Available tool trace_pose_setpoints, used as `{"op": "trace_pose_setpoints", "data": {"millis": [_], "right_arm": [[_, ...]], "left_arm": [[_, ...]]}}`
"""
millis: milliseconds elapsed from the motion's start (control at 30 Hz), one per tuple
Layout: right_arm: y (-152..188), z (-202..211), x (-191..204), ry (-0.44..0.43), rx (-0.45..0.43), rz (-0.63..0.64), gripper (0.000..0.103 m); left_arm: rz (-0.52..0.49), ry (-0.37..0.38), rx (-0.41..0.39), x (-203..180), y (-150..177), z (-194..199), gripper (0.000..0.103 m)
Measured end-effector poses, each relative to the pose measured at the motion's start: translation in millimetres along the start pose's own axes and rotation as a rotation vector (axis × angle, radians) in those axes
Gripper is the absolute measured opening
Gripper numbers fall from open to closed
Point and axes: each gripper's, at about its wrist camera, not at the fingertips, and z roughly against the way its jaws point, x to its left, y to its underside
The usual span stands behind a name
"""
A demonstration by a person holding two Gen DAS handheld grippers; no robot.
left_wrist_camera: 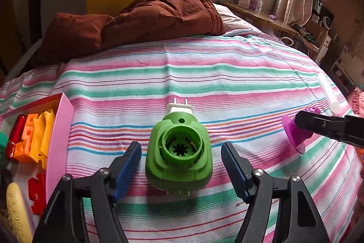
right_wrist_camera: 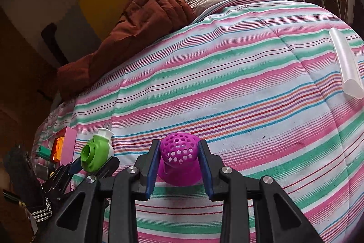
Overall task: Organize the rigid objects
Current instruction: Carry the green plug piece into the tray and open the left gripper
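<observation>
Currently the left gripper [left_wrist_camera: 180, 165] is spread wide, jaws on either side of a green plug-in device [left_wrist_camera: 178, 156] lying on the striped bed [left_wrist_camera: 204, 74], neither blue pad touching it. White plug prongs [left_wrist_camera: 180, 104] stick out at its far end, pointing away from the camera. Right gripper [right_wrist_camera: 179, 163] is clamped on a purple perforated piece [right_wrist_camera: 179, 158], both pads pressed against its domed, hole-covered top; its flared base is toward the camera. Cannot tell if the purple piece rests on the bed or is lifted. Left wrist view shows it to the right of the green device, apart from it. Pink box [left_wrist_camera: 59, 138] sits at the left edge of the bed, holding orange, yellow and red plastic pieces [left_wrist_camera: 34, 138]. Translucent white tube [right_wrist_camera: 345, 65] lies far right on the bed, well apart from the rest. Brown quilt [left_wrist_camera: 147, 13] is bunched at the head of the bed.
</observation>
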Motion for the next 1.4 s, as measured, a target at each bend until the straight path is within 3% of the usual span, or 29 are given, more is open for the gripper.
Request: {"op": "trace_pose_setpoints", "data": {"millis": [100,233,400,767,1000,1400], "right_arm": [[-2,0,-1,0.01,0.002,0.004,0.033],[-5,2,-4,0.006,-0.003,-0.004,0.033],[-6,4,-2,-0.005,-0.014,0.003,0.033],[6,2,20,-0.037,0.006,0.076,0.033],[16,2,43,-0.08,0.007,0.163,0.033],[29,3,68,-0.123,0.0,0.27,0.033]], "left_arm": [[-0.016,-0.023,0.039,1,-5,-9,0.053],[-0.05,-0.013,0.04,-1,1,-4,0.052],[0.012,0.032,0.04,8,17,18,0.052],[0.035,0.159,-0.034,15,59,97,0.052],[0.099,0.193,-0.064,47,81,141,0.052],[0.145,0.074,-0.109,119,108,184,0.052]]}}
